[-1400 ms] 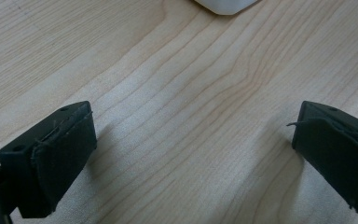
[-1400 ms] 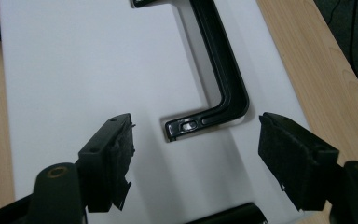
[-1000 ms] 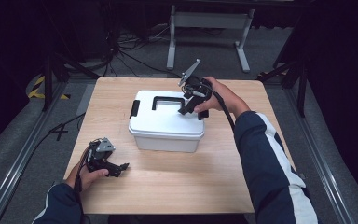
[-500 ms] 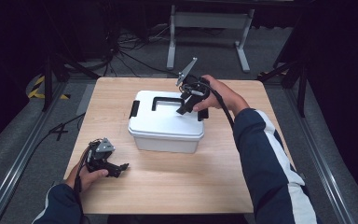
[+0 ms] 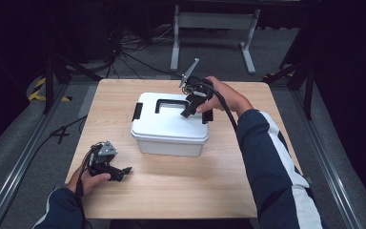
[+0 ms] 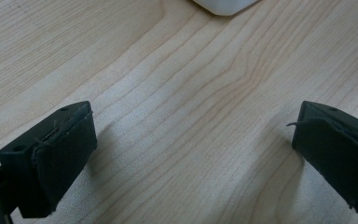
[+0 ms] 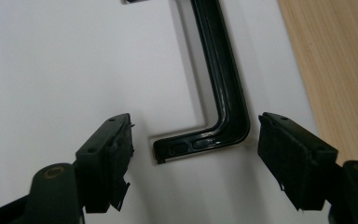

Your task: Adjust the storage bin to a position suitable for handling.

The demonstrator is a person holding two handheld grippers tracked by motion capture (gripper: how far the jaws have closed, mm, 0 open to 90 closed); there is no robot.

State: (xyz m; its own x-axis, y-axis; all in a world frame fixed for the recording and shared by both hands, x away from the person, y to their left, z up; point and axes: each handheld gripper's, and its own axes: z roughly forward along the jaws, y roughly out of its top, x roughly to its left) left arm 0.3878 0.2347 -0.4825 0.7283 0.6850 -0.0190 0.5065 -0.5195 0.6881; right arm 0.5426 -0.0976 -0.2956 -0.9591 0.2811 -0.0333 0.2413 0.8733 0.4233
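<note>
The high view looks forward and down from above my side onto the whole wooden table (image 5: 181, 191), taking in my forearms. The left gripper view rides my left gripper (image 5: 116, 171), facing low and close across bare tabletop, with a corner of the white box (image 6: 223, 5) at its top edge. The right gripper view rides my right gripper (image 5: 198, 112), looking steeply down, very near the box lid's black handle (image 7: 223, 93). All three share the box.

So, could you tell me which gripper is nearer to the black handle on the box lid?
The right. The right gripper hovers over the lid with the black handle between its open jaws; the left gripper rests on the table, away from the box.
</note>
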